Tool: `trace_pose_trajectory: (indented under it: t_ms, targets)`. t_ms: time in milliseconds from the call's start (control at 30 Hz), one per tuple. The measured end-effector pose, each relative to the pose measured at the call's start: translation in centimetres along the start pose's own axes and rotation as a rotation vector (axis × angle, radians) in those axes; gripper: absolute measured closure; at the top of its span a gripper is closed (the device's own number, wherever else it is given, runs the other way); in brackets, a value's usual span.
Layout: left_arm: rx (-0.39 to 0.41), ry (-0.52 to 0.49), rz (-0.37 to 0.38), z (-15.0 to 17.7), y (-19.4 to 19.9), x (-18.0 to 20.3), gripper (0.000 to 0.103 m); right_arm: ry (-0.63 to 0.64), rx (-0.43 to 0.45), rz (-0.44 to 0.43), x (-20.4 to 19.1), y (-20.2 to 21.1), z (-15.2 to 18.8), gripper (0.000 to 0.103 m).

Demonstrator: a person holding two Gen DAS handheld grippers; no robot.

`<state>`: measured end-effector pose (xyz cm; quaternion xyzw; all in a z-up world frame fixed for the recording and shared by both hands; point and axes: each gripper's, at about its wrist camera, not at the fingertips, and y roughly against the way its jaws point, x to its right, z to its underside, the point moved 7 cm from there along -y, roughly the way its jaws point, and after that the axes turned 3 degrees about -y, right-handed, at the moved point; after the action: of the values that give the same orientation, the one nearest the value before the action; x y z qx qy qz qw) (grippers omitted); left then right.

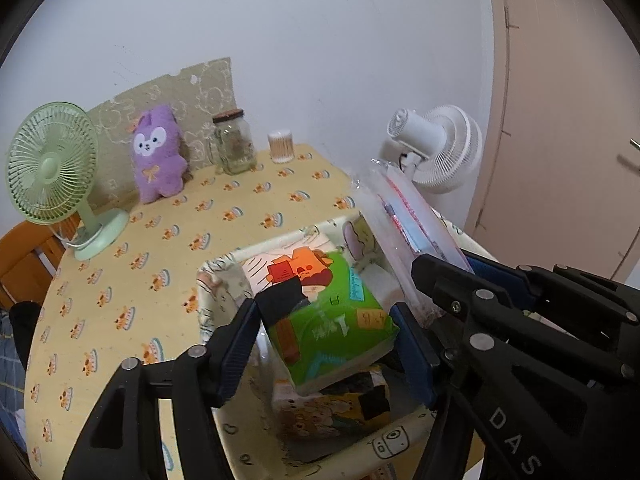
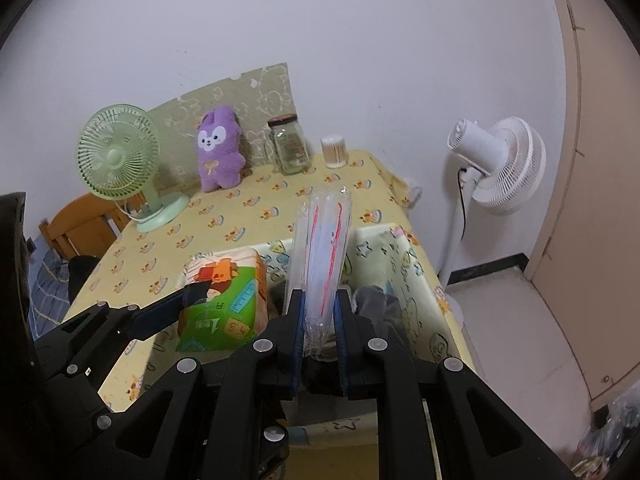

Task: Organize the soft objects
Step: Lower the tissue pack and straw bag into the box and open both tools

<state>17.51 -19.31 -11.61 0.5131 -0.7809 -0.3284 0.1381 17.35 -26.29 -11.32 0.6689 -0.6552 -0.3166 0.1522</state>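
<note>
A green and orange tissue pack [image 1: 332,320] lies tilted between the jaws of my left gripper [image 1: 324,340], on top of another printed pack [image 1: 332,412] inside the cream cartoon-print storage box [image 1: 218,280]. A thin gap shows beside the left pad, so the jaws stand open around it. My right gripper [image 2: 320,320] is shut on the lower end of a clear plastic packet [image 2: 324,240] with red-striped contents, held upright over the box [image 2: 404,268]. A purple plush toy [image 1: 158,156] leans against the back wall.
A green desk fan [image 1: 52,168] stands at the table's left, with a glass jar [image 1: 234,142] and a cotton-swab tub [image 1: 281,146] at the back. A white floor fan [image 2: 500,164] stands right of the table, a wooden chair [image 2: 80,228] on the left. Dark cloth [image 2: 376,300] lies in the box.
</note>
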Motion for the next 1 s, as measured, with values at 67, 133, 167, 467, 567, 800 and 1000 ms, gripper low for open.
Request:
trace_pose_trajectory:
  t_ms: [67,133,167,467,567,800,1000]
  targets:
    - [-0.008,-0.017,-0.009,0.2,-0.2,0.3,0.024,-0.008,-0.007,0.005,0.3,-0.2,0.1,0.086]
    - [-0.009,-0.026,-0.024,0.3,-0.3,0.3,0.019,-0.014,-0.014,0.01,0.6,-0.3,0.4,0.086]
    - [-0.01,-0.032,-0.033,0.3,-0.4,0.4,0.015,-0.018,-0.018,0.013,0.7,-0.4,0.4,0.086]
    - [-0.028,-0.054,-0.043,0.7,-0.8,0.5,0.011,-0.059,-0.083,0.011,1.4,-1.6,0.9,0.07]
    - [-0.032,-0.036,-0.03,0.7,-0.9,0.2,0.009,-0.062,-0.083,0.049,1.7,-1.6,1.0,0.026]
    - [-0.011,-0.022,-0.045,0.7,0.0,-0.5,0.007,-0.043,-0.047,0.041,1.0,-0.9,0.8,0.02]
    - [0.004,-0.017,-0.041,0.7,0.9,-0.8,0.005,-0.026,-0.016,0.058,0.1,-0.1,0.6,0.015]
